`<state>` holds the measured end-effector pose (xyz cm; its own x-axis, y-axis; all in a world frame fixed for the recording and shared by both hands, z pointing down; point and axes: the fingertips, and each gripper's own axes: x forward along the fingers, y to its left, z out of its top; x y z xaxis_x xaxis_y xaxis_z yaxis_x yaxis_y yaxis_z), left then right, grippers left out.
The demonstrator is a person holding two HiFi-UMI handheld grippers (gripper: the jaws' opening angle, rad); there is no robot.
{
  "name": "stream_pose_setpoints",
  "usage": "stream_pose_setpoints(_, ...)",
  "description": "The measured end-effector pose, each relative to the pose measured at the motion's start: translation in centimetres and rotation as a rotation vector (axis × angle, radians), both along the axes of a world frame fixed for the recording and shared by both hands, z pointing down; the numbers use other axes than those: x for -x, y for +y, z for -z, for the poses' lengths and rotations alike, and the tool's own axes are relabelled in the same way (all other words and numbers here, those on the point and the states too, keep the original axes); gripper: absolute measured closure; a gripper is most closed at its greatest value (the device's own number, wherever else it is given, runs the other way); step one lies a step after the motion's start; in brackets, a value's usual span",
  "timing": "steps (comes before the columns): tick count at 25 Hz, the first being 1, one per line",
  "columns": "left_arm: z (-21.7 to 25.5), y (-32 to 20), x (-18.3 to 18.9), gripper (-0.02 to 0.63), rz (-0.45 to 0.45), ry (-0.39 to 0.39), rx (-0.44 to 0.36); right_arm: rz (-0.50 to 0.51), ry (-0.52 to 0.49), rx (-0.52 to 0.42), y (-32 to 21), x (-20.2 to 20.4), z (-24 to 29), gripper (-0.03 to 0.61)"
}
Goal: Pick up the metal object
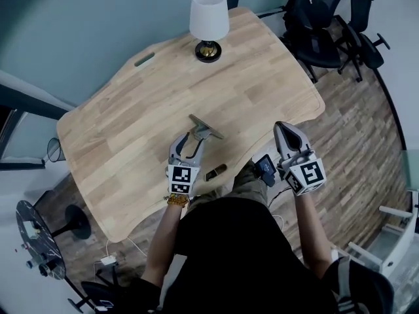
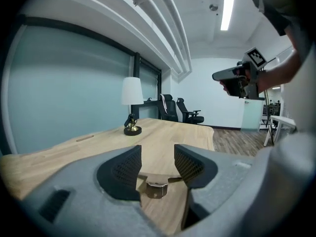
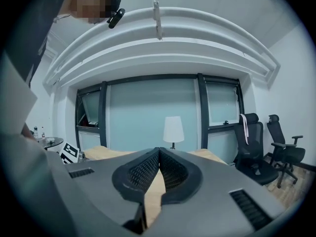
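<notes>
The metal object [image 1: 211,130], a flat strip with a small bracket, lies on the wooden table [image 1: 131,129] near its front edge. My left gripper [image 1: 197,137] reaches it from the near side. In the left gripper view the jaws [image 2: 157,166] stand apart with the metal object [image 2: 157,188] low between them, and neither pad presses on it. My right gripper [image 1: 288,135] hangs off the table's right edge, shut and empty, and its pads meet in the right gripper view [image 3: 159,153]. It also shows raised at the upper right, the right gripper [image 2: 236,78].
A white-shaded lamp [image 1: 209,18] stands at the table's far side. A small dark brown item [image 1: 216,173] lies by the front edge right of my left gripper. Black office chairs [image 1: 324,25] stand beyond the far right corner. A slot [image 1: 145,59] is cut in the tabletop.
</notes>
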<state>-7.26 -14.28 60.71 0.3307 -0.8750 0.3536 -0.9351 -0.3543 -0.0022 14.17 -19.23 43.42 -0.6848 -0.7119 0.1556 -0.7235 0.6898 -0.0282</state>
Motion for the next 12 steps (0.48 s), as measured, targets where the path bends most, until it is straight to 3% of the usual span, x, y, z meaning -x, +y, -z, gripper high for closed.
stream_pose_setpoints(3,-3.6,-0.2,-0.3,0.368,-0.003,0.020,0.084,-0.009,-0.011,0.012,-0.1,-0.5,-0.2,0.578)
stream_pose_setpoints(12,-11.1,-0.2,-0.4,0.298,-0.014,-0.041,0.273,-0.007,0.026,0.018,-0.9,-1.3,-0.9,0.577)
